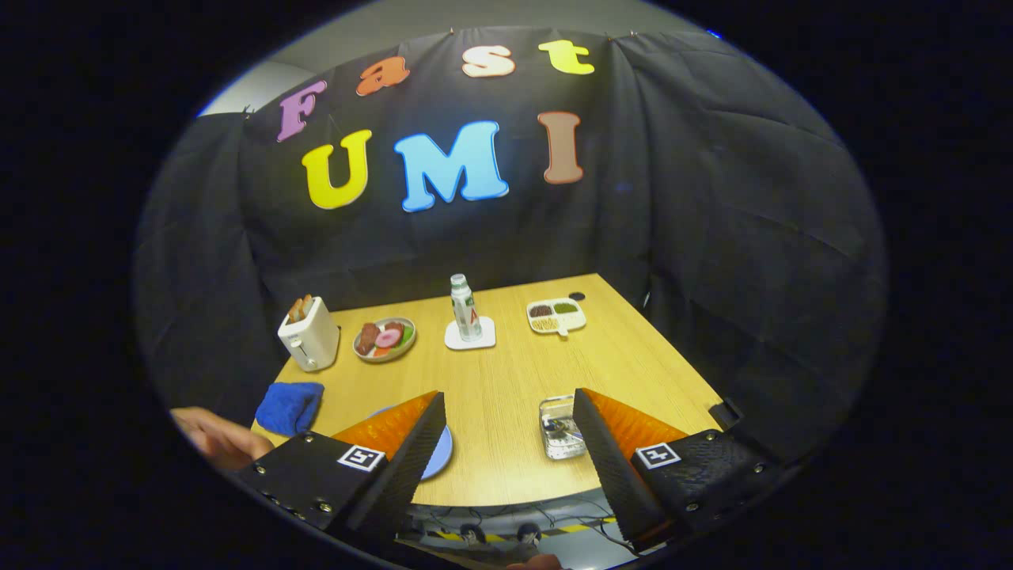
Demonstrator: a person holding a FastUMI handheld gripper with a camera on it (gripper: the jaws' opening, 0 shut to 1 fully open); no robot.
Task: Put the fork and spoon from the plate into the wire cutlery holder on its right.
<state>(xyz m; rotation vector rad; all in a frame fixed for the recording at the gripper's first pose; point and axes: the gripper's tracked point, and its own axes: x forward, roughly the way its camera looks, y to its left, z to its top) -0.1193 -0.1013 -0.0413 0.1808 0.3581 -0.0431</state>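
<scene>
My gripper (508, 396) hangs open, well above the near edge of the wooden table (506, 372), with nothing between its fingers. A blue plate (440, 453) lies under the left finger, which hides most of it; what lies on the plate is hidden. To the plate's right, by the inner side of the right finger, stands the small see-through cutlery holder (559, 426). Some dark shapes show inside it, too small to tell apart.
Beyond the fingers stand a white toaster (310, 339), a dish of toy food (385, 339), a bottle (464, 307) on a white coaster and a divided snack tray (556, 316). A blue cloth (290, 406) and a person's hand (221, 439) are left of the plate.
</scene>
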